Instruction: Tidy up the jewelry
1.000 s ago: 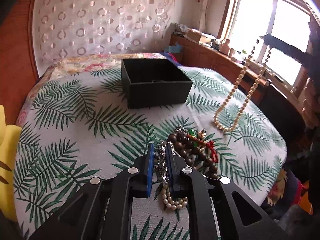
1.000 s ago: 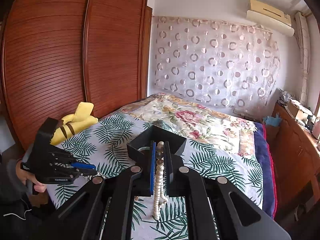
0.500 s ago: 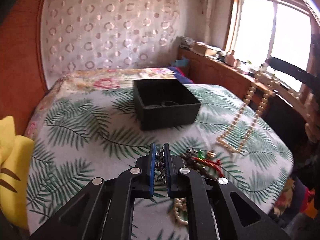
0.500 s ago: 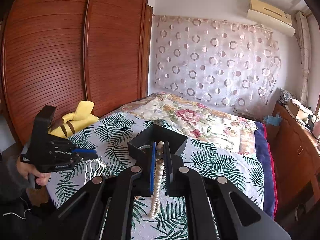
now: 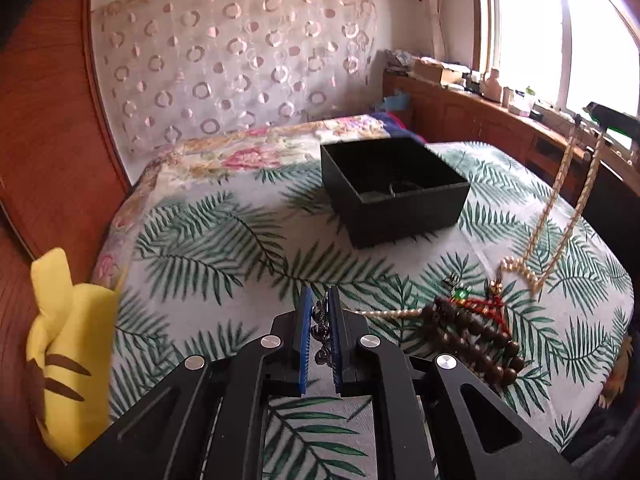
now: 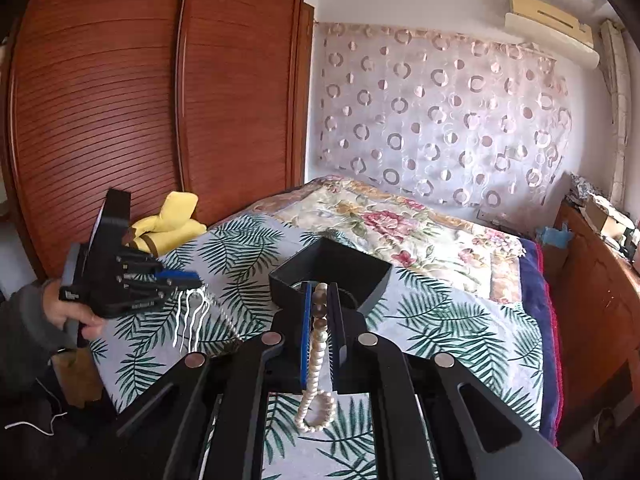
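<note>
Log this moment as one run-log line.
left gripper: shut on hair comb | right gripper: shut on pearl necklace | black box: open on bed

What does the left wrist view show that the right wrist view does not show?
Only the left wrist view shows the window, the dark wooden beads and the red cord beside them. Only the right wrist view shows the wardrobe, the air conditioner and the hair comb hanging from the left gripper. Both show the black box, the pearl necklace and the yellow plush toy.

Yellow plush (image 5: 68, 360) against wooden wardrobe (image 6: 120, 100); circle-pattern curtain (image 5: 236, 68) behind.
</note>
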The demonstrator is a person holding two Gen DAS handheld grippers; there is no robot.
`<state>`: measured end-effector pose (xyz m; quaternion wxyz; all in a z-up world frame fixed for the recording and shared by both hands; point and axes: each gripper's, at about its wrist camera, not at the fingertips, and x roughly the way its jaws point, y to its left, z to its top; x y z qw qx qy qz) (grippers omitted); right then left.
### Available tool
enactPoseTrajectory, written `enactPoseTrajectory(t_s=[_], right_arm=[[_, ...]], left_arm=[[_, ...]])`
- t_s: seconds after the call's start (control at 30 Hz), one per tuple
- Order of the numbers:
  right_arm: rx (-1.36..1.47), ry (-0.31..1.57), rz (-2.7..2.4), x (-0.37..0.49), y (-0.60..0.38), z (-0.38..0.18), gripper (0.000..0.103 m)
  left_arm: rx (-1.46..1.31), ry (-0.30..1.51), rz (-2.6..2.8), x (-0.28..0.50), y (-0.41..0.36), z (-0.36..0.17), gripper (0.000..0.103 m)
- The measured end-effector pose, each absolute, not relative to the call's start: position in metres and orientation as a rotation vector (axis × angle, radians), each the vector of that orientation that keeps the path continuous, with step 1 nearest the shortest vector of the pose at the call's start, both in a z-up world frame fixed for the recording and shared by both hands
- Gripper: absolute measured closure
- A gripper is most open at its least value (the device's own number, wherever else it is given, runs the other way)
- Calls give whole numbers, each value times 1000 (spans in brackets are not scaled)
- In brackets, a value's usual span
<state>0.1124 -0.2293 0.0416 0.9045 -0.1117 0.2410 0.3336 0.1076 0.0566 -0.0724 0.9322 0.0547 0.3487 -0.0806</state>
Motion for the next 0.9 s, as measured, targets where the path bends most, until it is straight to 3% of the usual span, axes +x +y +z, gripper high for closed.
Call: enactPoseTrajectory(t_s=[0.5,0.6,0.63,0.67,0.9], right_arm=[[-251,697,810,127,-174,-29,94],[-237,718,817,137,-166,-42,81],[-232,713,827,140,-164,-45,70],[-227,712,830,144,-161,-47,66],[-176,751,933,167,-140,-59,66]], left_arm=[[77,563,-240,85,54,-24,96],[71,552,-256,83,54,-21,96],[68,547,-265,82,55,-20,96],[68,544,-267,81,55,-19,96],[48,545,-282,81,63,-20,96]])
